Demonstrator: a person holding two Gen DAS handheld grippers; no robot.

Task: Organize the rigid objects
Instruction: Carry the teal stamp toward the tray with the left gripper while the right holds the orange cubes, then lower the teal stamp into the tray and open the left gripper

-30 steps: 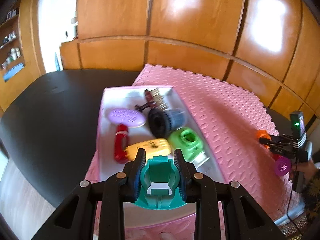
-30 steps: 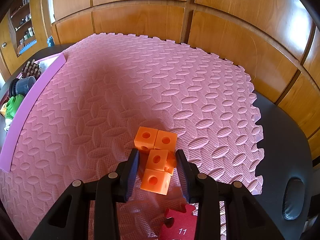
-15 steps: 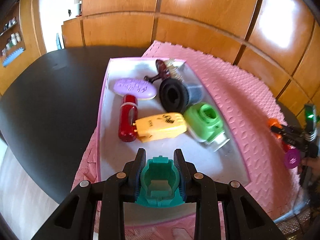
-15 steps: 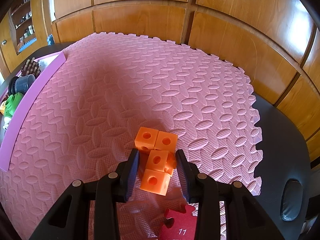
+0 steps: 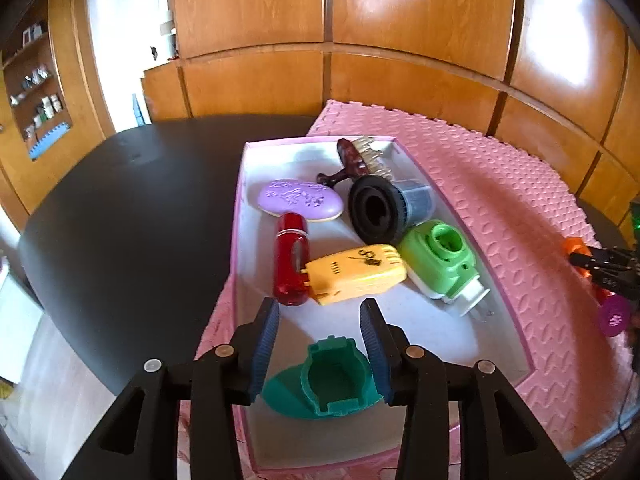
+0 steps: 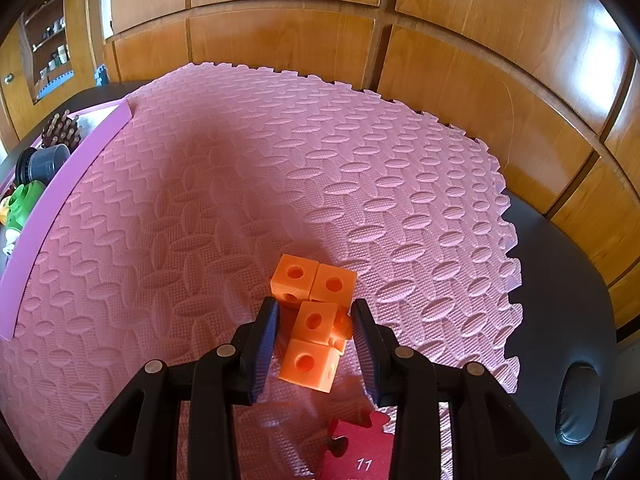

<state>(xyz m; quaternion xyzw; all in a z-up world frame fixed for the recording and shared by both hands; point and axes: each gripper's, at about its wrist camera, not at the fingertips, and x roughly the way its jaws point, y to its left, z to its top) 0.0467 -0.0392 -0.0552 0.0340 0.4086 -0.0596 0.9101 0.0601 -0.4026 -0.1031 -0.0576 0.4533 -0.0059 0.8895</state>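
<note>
In the left wrist view my left gripper (image 5: pixel 320 322) is open above a teal plastic piece (image 5: pixel 328 386) that lies in the near end of the pink-rimmed white tray (image 5: pixel 452 344). The tray also holds a yellow toy (image 5: pixel 356 274), a green toy camera (image 5: pixel 440 258), a red bottle (image 5: pixel 291 252), a purple oval (image 5: pixel 298 199), a black and grey filter (image 5: pixel 384 208) and a brown hairbrush (image 5: pixel 356 156). In the right wrist view my right gripper (image 6: pixel 314 318) is open around an orange block chain (image 6: pixel 316 320) on the pink foam mat (image 6: pixel 240 184).
A red puzzle piece marked 11 (image 6: pixel 356 448) lies on the mat under the right gripper. The mat sits on a black table (image 5: pixel 120 208) (image 6: pixel 568 280). Wooden wall panels stand behind. The tray's rim (image 6: pixel 60 196) shows at the right view's left edge.
My left gripper has opened and let go of the teal piece, which now lies in the tray's near end. The right gripper and orange blocks have not moved.
</note>
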